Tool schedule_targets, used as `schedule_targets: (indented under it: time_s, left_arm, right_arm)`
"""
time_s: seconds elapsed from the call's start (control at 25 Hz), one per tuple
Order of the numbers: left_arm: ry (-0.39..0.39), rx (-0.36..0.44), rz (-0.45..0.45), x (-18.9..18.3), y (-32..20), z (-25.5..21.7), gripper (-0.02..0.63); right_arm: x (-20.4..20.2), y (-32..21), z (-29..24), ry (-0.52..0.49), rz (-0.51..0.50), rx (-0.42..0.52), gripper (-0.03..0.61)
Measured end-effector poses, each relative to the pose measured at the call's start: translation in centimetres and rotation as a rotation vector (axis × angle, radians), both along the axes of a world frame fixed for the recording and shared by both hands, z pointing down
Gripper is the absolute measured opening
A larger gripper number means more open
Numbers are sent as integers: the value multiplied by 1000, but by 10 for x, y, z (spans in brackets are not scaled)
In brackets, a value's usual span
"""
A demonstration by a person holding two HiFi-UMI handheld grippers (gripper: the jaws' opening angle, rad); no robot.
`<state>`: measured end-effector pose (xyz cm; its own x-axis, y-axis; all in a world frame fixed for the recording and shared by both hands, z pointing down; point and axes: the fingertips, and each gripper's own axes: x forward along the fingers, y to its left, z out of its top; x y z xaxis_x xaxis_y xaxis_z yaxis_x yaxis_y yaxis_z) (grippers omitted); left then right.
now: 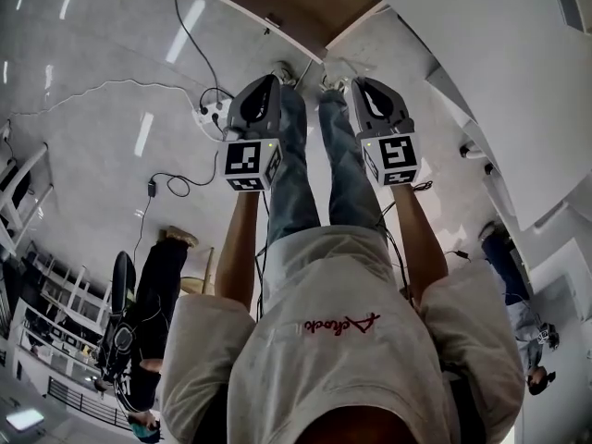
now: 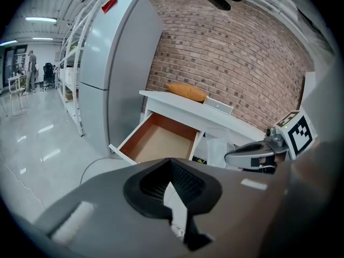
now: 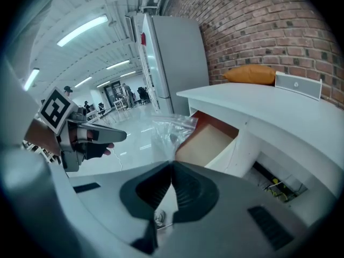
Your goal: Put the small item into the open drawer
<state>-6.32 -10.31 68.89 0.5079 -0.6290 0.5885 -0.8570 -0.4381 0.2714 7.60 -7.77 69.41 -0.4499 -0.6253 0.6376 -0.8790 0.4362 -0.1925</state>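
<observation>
Head view looks down on a person who holds the left gripper (image 1: 273, 83) and the right gripper (image 1: 359, 85) out in front, side by side. The open drawer (image 1: 277, 30) is just past them, on the far side.

Right gripper view shows the right gripper (image 3: 171, 168) with its jaws pressed together on a clear bag (image 3: 171, 128). The bag sticks up out of the jaw tips. It is in the air, near the drawer (image 3: 207, 141) but not in it. The left gripper (image 3: 121, 136) is off to the left.

Left gripper view shows the left gripper (image 2: 171, 165) with its jaws closed tight and nothing between them. The drawer (image 2: 161, 141) is pulled out from a white desk (image 2: 183, 109). It is brown inside and has nothing in it. The bag (image 2: 217, 150) hangs just right of the drawer, at the tip of the right gripper (image 2: 228, 157).

An orange thing (image 2: 185, 92) lies on the desk by a brick wall (image 2: 236, 63). A tall grey fridge (image 2: 118, 63) stands left of the desk.
</observation>
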Motion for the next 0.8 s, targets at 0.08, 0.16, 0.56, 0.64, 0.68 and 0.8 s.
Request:
schedule_targets:
  time_s: [0.08,0.16,0.56,0.64,0.68,0.8]
  left_arm:
    - [3,5,-1,1,-4,9,8]
    - [7,4,-2,3,-6,16,8]
    - [27,17,-16,-1,-28,50,8]
    - [29,20,-18,-3,-31,58,8]
    - [30,19,-19,-4,-32,61,8]
    - [40,12,-28,-6,-34,69,8]
  right_arm:
    - [-2,-3,8,-4,-2,1,12]
    - [-5,-6,14,-9,-7,5,12]
    - [-29,-72,46,-12,-51,71,12]
    - [-36,-89,49,-14,-64,90,12]
    - [-40,-98,50,-16,-69,100,12]
    - [-51,-124,46,-18,-83,134,12]
